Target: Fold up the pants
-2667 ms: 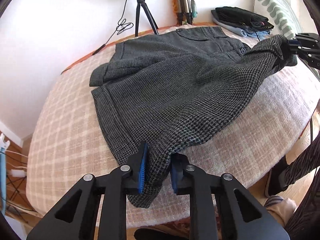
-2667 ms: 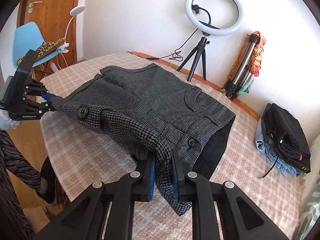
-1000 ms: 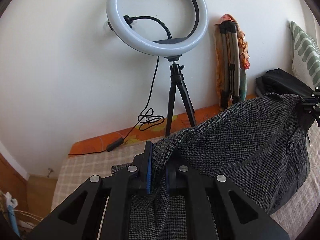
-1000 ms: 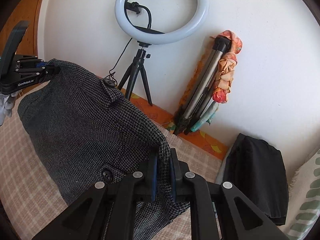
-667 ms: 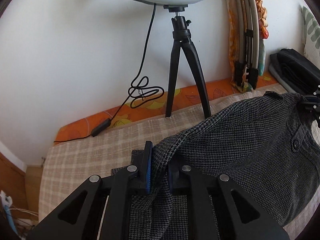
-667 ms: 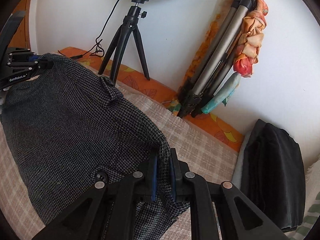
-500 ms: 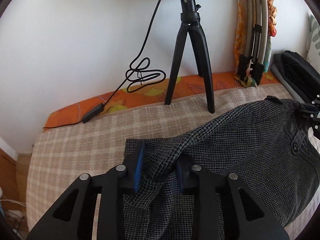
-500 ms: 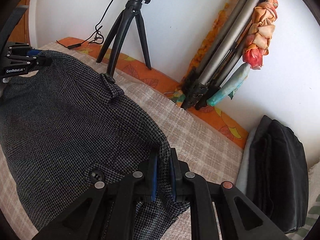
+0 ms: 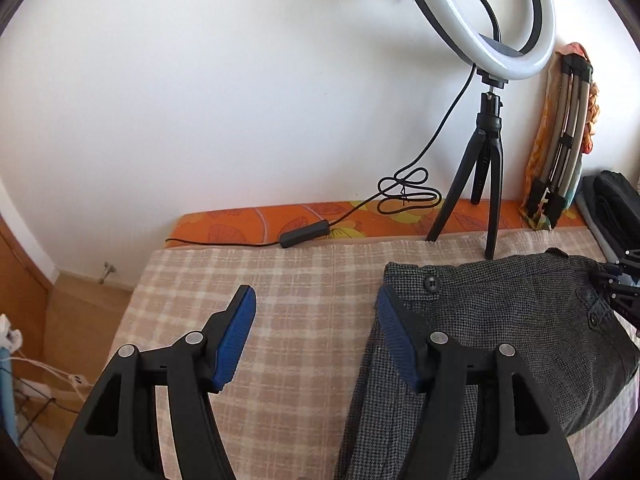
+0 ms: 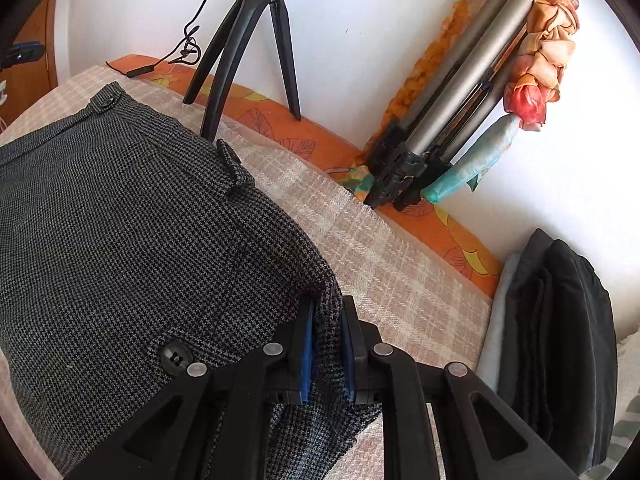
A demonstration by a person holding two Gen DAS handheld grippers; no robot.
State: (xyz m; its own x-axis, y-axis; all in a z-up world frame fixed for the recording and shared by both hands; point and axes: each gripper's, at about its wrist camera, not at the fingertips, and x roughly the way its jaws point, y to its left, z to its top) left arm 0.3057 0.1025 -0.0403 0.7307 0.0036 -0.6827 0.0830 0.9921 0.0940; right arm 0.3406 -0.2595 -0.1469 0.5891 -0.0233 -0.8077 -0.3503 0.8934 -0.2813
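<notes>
White wall backs a checked cloth [image 9: 304, 280]. From the left wrist, the left gripper [image 9: 316, 336] gapes wide, holding nothing, the pants [image 9: 520, 328] lying flat beside it. From the right wrist, the right gripper [image 10: 326, 352] pinches the pants' [image 10: 140, 240] edge beside a dark clothes pile [image 10: 560, 340].

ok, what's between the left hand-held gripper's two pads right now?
Only bare checked blanket, in the left wrist view. The left hand-held gripper is open, and the pants lie behind its right pad.
</notes>
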